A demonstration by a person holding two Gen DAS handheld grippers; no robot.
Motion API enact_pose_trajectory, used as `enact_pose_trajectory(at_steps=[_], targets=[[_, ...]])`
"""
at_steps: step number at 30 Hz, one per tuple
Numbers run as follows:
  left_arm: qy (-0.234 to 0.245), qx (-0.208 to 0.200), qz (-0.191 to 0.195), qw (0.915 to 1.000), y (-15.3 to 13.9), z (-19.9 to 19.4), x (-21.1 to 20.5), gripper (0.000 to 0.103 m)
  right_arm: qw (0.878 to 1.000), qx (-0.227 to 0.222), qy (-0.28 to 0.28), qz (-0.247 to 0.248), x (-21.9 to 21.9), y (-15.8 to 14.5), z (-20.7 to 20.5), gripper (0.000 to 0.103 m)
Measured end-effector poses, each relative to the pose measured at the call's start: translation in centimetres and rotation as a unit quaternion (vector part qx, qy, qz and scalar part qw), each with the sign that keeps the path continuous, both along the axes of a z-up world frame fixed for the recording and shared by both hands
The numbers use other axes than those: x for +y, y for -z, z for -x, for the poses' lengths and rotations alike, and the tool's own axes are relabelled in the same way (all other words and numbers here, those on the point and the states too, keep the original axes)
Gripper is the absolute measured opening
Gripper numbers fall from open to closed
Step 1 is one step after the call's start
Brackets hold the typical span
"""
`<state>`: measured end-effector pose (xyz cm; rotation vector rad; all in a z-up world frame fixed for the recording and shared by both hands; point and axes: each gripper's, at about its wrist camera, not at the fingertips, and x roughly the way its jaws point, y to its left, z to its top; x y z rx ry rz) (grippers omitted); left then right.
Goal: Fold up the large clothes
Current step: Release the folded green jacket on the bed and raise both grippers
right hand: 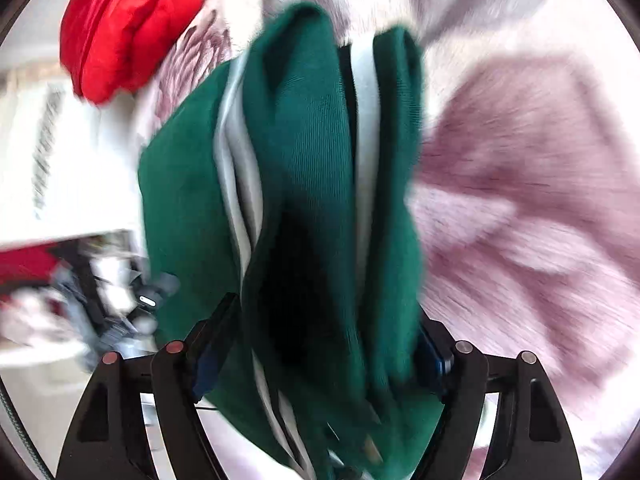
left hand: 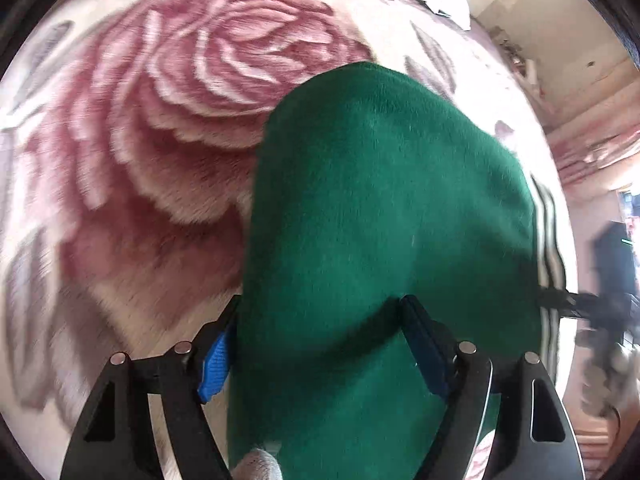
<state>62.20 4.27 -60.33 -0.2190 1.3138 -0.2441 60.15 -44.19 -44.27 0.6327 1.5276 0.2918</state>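
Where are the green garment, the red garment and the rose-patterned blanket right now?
green garment (left hand: 372,200): left wrist view, on its broad plain green face.
red garment (right hand: 132,28): right wrist view, on the middle of the bunched red fabric.
rose-patterned blanket (left hand: 168,120): left wrist view, on the pink rose petals.

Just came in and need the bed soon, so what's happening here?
A person is folding a green garment on a rose-patterned blanket, one hand-held gripper in each hand. The left hand-held gripper and right hand-held gripper each have green cloth between wide jaws. Something red lies farther back.
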Motion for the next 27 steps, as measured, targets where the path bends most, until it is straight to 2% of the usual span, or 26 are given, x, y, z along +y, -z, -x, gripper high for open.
enact_pose_trajectory(at_steps=[1, 2, 3, 5, 6, 8, 11, 13, 15, 18, 19, 23, 24, 27], targets=[[-0.004, -0.006, -0.017, 0.9998, -0.5, 1.2, -0.1, 0.079, 0.999, -0.019, -0.016, 0.044, 0.6, -1.5, 1.1, 0.081], [-0.004, -0.012, -0.044, 0.9990, -0.9, 2.4, -0.4, 0.088, 0.993, -0.033, -0.031, 0.109, 1.2, -2.8, 2.7, 0.082], [-0.003, -0.018, -0.072, 0.9973, -1.0, 3.4, -0.7, 0.094, 0.988, -0.033, -0.040, 0.148, 1.9, -3.3, 4.1, 0.084], [0.004, -0.029, -0.106, 0.9939, -1.0, 5.8, -1.4, 0.095, 0.975, -0.021, -0.060, 0.211, 3.4, -2.8, 6.6, 0.085], [0.005, -0.029, -0.116, 0.9928, -0.8, 6.5, -1.6, 0.095, 0.963, -0.016, -0.080, 0.258, 4.6, -2.1, 7.8, 0.086], [0.001, -0.026, -0.137, 0.9902, -0.8, 8.7, -1.9, 0.095, 0.952, -0.023, -0.076, 0.297, 6.2, -1.8, 9.5, 0.087], [-0.022, -0.041, -0.149, 0.9877, -2.7, 10.4, -2.0, 0.095, 0.942, -0.037, -0.027, 0.333, 6.5, -4.0, 10.7, 0.090], [-0.034, -0.069, -0.153, 0.9853, -5.8, 12.4, -2.0, 0.095, 0.940, -0.041, 0.002, 0.338, 6.6, -6.0, 11.9, 0.102], [-0.034, -0.090, -0.155, 0.9833, -8.7, 14.2, -2.3, 0.098, 0.929, -0.054, 0.013, 0.365, 7.6, -9.0, 13.5, 0.102], [-0.036, -0.116, -0.154, 0.9806, -13.5, 17.2, -2.5, 0.101, 0.912, -0.085, 0.021, 0.400, 8.8, -13.7, 19.0, 0.102], [-0.036, -0.122, -0.154, 0.9798, -14.9, 18.2, -2.6, 0.101, 0.909, -0.093, 0.025, 0.406, 10.4, -15.9, 20.9, 0.102], [-0.031, -0.148, -0.158, 0.9759, -21.9, 23.3, -3.1, 0.101, 0.901, -0.122, 0.056, 0.412, 12.1, -25.4, 27.1, 0.102], [-0.030, -0.153, -0.157, 0.9752, -23.7, 24.7, -3.2, 0.101, 0.898, -0.130, 0.062, 0.416, 12.9, -28.3, 29.3, 0.102], [-0.029, -0.168, -0.149, 0.9740, -28.2, 28.2, -3.3, 0.101, 0.887, -0.151, 0.075, 0.430, 13.4, -34.5, 34.0, 0.102]])
